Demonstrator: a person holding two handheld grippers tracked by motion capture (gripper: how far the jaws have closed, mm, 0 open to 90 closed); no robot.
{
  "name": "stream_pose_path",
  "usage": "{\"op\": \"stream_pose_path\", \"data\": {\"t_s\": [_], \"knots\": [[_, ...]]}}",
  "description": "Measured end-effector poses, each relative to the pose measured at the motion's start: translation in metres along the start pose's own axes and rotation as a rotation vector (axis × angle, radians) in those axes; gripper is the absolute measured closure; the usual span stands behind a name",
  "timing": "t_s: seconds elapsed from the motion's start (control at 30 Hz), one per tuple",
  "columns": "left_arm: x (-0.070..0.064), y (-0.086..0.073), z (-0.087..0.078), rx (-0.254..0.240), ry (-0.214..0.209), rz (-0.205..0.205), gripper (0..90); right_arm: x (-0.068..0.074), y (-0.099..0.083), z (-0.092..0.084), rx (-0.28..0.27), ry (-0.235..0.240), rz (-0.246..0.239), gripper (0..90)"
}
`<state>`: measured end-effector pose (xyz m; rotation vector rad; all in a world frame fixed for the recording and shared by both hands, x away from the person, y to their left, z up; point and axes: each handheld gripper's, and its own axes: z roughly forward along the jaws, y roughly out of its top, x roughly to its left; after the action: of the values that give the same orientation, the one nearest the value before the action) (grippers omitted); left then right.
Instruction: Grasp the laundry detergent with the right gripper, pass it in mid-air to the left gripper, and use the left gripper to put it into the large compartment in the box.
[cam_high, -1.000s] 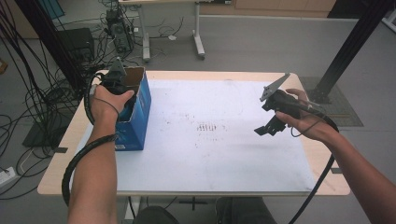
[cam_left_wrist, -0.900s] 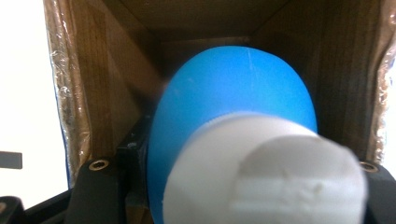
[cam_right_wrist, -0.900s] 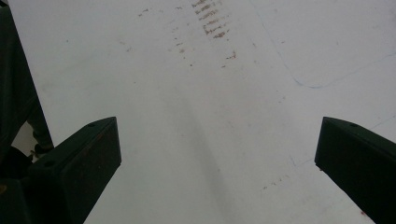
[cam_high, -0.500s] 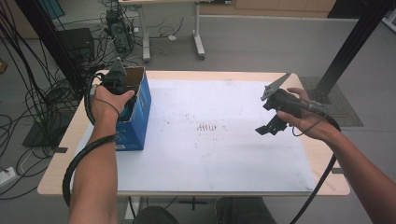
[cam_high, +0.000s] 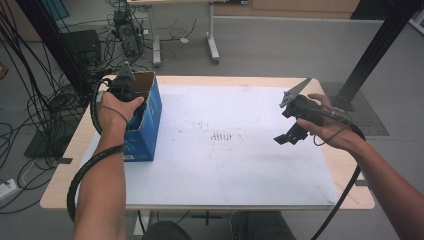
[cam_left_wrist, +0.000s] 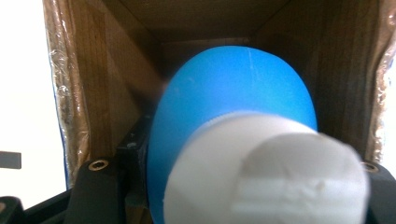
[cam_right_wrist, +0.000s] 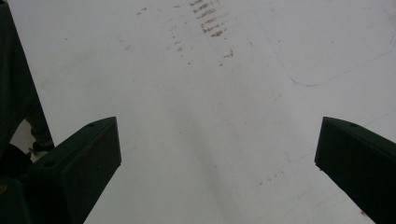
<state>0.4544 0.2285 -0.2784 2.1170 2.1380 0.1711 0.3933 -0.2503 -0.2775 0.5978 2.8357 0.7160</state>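
Observation:
A blue cardboard box (cam_high: 146, 131) stands with its top open at the table's left side. My left gripper (cam_high: 135, 102) reaches down into it. In the left gripper view its jaws are shut on a blue rounded object (cam_left_wrist: 233, 93) with a white end (cam_left_wrist: 266, 172), which is down between the box's brown inner walls (cam_left_wrist: 93, 84). My right gripper (cam_high: 289, 129) is held in the air over the right part of the white sheet (cam_high: 235, 165). Its fingers (cam_right_wrist: 79, 163) are wide apart with nothing between them.
The white sheet covers most of the wooden table (cam_high: 62, 170) and bears faint dark marks (cam_high: 224, 136) in the middle. Cables (cam_high: 30, 105) and black stands (cam_high: 372, 55) are on the floor around the table. A second table's legs (cam_high: 212, 35) stand behind.

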Motion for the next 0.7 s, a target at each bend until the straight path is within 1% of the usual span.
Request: {"op": "stream_pose_path", "data": {"t_s": [0.7], "knots": [[-0.0011, -0.0004, 0.0002, -0.002, 0.002, 0.0, 36.2, 0.0, -0.0024, -0.0026, -0.002, -0.004, 0.004, 0.4]]}}
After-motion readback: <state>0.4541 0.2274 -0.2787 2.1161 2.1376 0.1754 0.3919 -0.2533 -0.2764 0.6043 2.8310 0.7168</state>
